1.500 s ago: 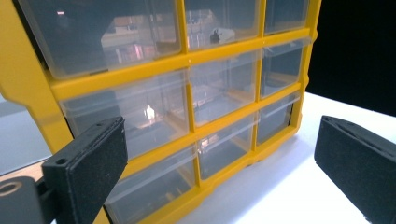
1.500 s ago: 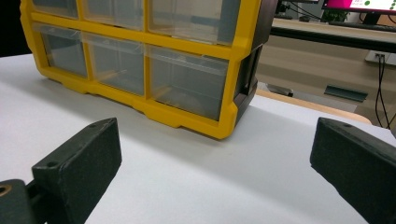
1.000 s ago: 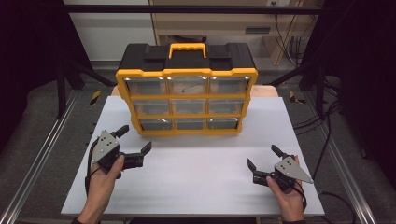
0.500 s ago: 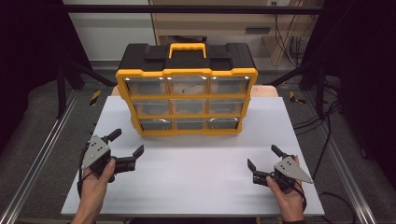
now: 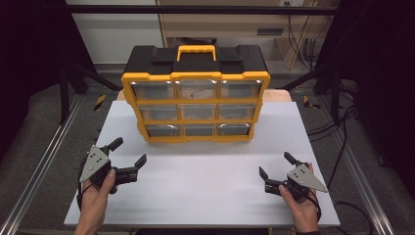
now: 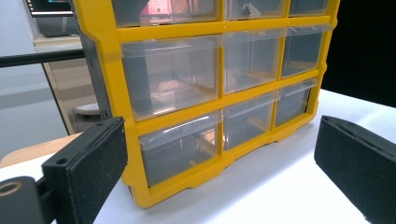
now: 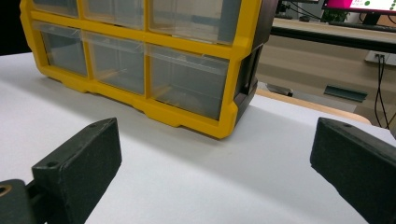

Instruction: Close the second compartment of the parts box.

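Observation:
A yellow and black organizer cabinet (image 5: 195, 93) with clear plastic drawers stands upright at the back middle of the white table (image 5: 205, 171). All its drawers look pushed in. My left gripper (image 5: 128, 155) rests at the front left, open and empty, held by a hand. From its own camera the cabinet (image 6: 215, 88) is close ahead, lower left drawer (image 6: 180, 147) nearest. My right gripper (image 5: 275, 166) sits at the front right, open, nothing between its jaws. Its camera looks at the cabinet's (image 7: 140, 60) lower right corner.
Metal rails (image 5: 39, 166) run along both sides of the table. Cables (image 5: 342, 127) hang off to the right. A wooden board edge (image 7: 308, 105) sticks out behind the cabinet. A shelf unit (image 5: 220, 24) stands behind the table.
The left hand and its gripper have drawn back toward the front left edge of the table, away from the cabinet. The right gripper has stayed in place.

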The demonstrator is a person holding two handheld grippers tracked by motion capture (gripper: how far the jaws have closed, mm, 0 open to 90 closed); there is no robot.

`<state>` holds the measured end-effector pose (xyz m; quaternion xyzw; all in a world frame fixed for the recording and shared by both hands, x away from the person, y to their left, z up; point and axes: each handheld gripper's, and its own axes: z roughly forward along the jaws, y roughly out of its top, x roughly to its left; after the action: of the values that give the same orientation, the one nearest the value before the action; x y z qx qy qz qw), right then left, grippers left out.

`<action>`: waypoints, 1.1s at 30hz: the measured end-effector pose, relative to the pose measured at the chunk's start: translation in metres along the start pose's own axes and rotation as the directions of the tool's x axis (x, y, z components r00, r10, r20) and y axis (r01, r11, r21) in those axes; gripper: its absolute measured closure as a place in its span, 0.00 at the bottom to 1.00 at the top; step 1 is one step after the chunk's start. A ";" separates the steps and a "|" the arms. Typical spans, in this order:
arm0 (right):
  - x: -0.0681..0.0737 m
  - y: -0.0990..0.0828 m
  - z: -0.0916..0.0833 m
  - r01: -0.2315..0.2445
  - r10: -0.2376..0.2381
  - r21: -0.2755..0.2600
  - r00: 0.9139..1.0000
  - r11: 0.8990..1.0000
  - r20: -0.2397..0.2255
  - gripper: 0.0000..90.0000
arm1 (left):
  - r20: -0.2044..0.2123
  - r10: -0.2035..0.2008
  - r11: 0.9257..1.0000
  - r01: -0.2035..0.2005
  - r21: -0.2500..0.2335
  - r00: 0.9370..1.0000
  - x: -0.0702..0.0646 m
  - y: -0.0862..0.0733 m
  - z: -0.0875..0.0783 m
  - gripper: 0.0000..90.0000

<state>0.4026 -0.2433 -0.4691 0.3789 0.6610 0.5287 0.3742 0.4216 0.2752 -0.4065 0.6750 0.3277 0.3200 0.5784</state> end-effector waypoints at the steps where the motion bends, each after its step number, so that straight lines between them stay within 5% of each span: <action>1: 0.000 0.000 0.000 0.000 0.000 0.000 1.000 1.000 0.000 0.02 | 0.001 0.000 1.000 0.000 0.000 1.000 0.000 -0.001 0.000 0.03; 33: 0.000 0.000 0.000 0.001 -0.001 0.001 1.000 1.000 0.001 0.02 | -0.013 -0.020 1.000 0.020 0.001 1.000 0.006 -0.031 -0.016 0.03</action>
<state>0.4027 -0.2433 -0.4693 0.3791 0.6612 0.5280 0.3747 0.4100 0.2924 -0.4346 0.6698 0.3384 0.3183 0.5793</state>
